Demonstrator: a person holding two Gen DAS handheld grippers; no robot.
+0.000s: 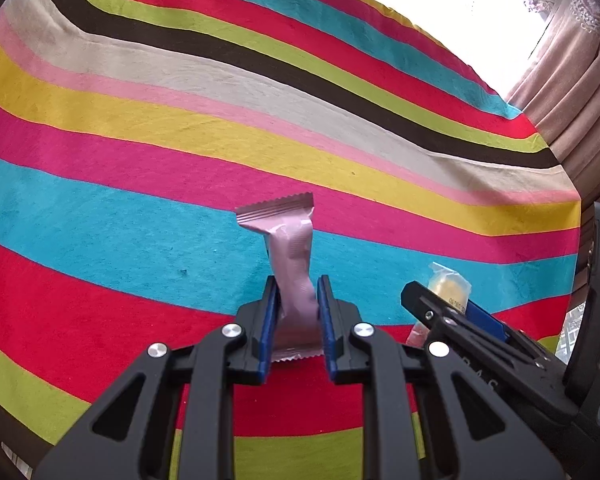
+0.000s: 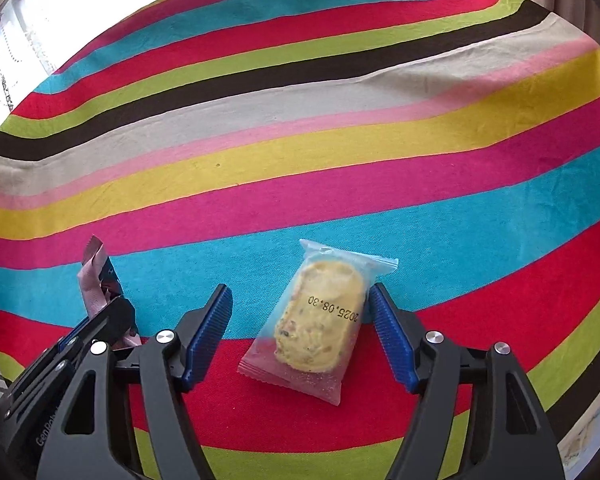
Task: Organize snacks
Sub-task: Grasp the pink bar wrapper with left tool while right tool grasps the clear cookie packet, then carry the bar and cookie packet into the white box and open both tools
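The left gripper (image 1: 298, 300) is clamped on a pink snack bar (image 1: 294, 268), which sticks up ahead of its blue pads, clear of the striped cloth (image 1: 140, 208); the bar's lower end is tucked between the jaws. The right gripper (image 2: 300, 312) is spread, with a clear-wrapped yellow biscuit (image 2: 320, 320) lying between its fingers, right pad at the wrapper's edge. Whether it's actually touching is hard to call. From the left camera, the right gripper hides most of that biscuit.

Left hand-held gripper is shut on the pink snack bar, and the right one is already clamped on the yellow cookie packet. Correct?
Not quite. In the right wrist view the right hand-held gripper is open around the yellow cookie packet, which lies on the striped cloth. The left hand-held gripper is indeed shut on the pink snack bar.
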